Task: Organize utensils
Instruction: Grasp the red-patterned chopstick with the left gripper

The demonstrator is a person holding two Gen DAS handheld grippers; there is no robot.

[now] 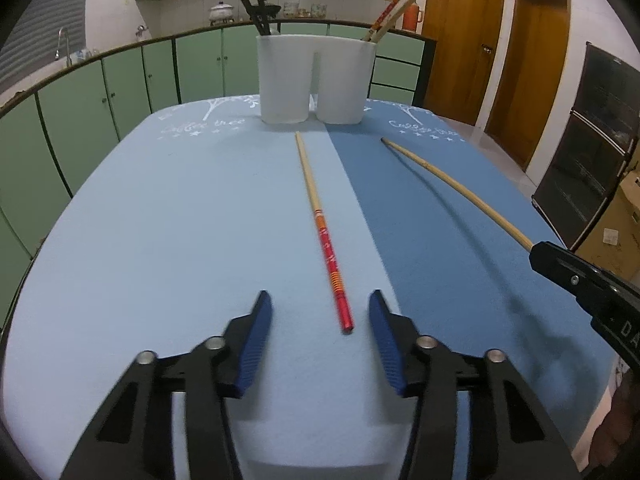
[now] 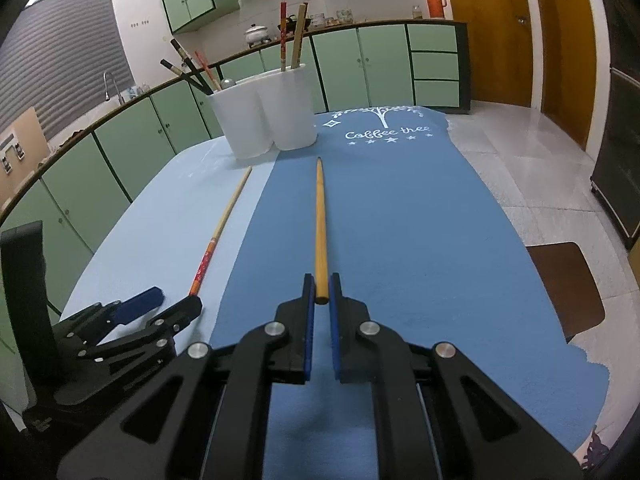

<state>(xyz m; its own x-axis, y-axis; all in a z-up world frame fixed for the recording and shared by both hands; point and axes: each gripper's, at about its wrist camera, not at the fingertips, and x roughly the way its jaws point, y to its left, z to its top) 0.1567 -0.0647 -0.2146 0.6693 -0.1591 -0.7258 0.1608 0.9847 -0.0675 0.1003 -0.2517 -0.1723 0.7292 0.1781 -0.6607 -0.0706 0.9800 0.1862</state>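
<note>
A red-handled chopstick (image 1: 326, 240) lies flat on the blue cloth, pointing at the white holder (image 1: 316, 80). My left gripper (image 1: 320, 306) is open, its blue fingers either side of the chopstick's red end, not touching it. My right gripper (image 2: 321, 286) is shut on the butt end of a plain wooden chopstick (image 2: 320, 224), which points toward the holder (image 2: 268, 116) and casts a shadow in the left wrist view (image 1: 460, 188). The holder has two cups: dark chopsticks (image 1: 252, 0) in the left, light ones (image 1: 394, 10) in the right.
The table wears a two-tone blue cloth (image 1: 160, 220) printed "Coffee tree". Green cabinets (image 1: 120, 92) curve behind it. Wooden doors (image 1: 500, 52) and a dark oven (image 1: 592, 148) stand to the right. A brown stool (image 2: 564, 284) sits by the table's right edge.
</note>
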